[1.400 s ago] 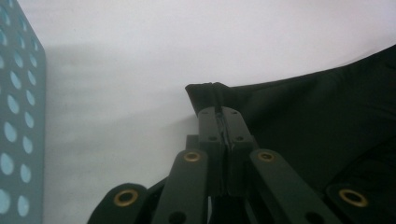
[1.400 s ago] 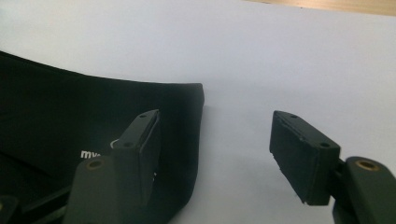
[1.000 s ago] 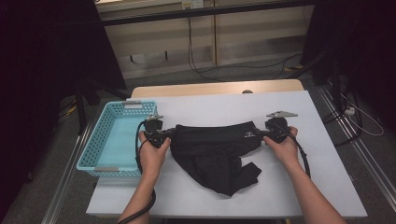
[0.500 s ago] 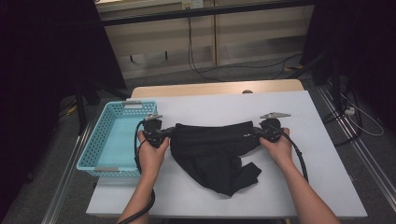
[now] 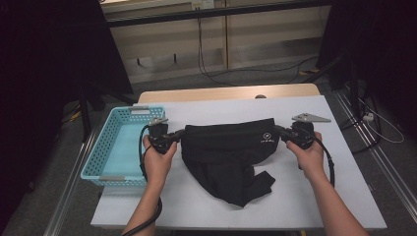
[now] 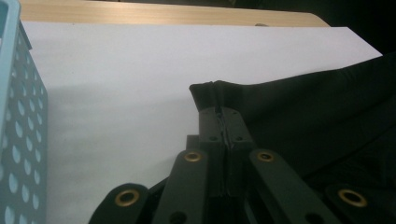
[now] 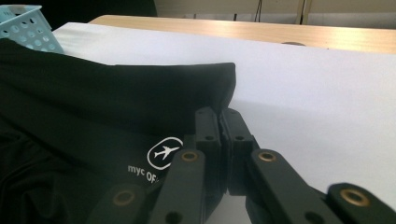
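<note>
A black garment [image 5: 226, 157] with a small white plane logo lies on the white table [image 5: 305, 196], its waistband stretched straight between my two grippers. My left gripper [image 5: 181, 132] is shut on the band's left corner; in the left gripper view the jaws [image 6: 219, 116] pinch the folded edge of the garment [image 6: 317, 107]. My right gripper [image 5: 278, 131] is shut on the band's right corner. In the right gripper view its closed jaws [image 7: 219, 116] clamp the garment [image 7: 93, 102] right by the logo. The rest of the cloth lies bunched toward the near edge.
A light blue plastic basket [image 5: 98, 142] stands at the table's left edge, close to my left hand, and shows as a perforated wall [image 6: 18, 116] in the left gripper view. A wooden strip [image 5: 221, 92] runs along the far edge. Cables trail from both grippers.
My right gripper slid left to the garment's right corner and its jaws closed on it. The left gripper kept its hold and stayed in place.
</note>
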Demonstrator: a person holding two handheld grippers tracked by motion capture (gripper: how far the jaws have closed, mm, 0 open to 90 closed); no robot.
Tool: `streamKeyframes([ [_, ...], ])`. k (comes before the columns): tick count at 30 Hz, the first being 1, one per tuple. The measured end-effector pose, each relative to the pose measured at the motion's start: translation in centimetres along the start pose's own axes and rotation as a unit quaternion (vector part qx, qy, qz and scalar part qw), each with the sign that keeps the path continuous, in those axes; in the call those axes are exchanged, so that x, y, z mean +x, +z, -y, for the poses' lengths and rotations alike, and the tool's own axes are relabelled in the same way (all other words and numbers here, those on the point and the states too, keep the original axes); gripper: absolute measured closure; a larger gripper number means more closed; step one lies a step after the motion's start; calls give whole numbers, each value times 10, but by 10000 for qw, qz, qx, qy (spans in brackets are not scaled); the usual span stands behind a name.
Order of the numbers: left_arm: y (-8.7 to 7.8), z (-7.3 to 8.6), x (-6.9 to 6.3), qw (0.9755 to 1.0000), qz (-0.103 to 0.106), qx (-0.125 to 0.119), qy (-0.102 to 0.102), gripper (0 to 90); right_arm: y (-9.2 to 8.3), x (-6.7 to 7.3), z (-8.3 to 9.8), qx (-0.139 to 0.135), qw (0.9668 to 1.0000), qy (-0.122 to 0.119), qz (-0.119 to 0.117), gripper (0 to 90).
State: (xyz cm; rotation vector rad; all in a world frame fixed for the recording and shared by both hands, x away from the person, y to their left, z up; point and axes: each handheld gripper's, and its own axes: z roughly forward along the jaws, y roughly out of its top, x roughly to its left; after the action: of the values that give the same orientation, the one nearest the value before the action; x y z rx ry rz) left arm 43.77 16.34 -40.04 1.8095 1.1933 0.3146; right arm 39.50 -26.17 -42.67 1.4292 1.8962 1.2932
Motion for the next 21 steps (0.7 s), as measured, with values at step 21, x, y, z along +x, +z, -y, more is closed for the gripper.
streamKeyframes([
  [21,7,-5,-8,9998,162,79,107,887,-16,2,7,-78,9998,-117,118,871],
])
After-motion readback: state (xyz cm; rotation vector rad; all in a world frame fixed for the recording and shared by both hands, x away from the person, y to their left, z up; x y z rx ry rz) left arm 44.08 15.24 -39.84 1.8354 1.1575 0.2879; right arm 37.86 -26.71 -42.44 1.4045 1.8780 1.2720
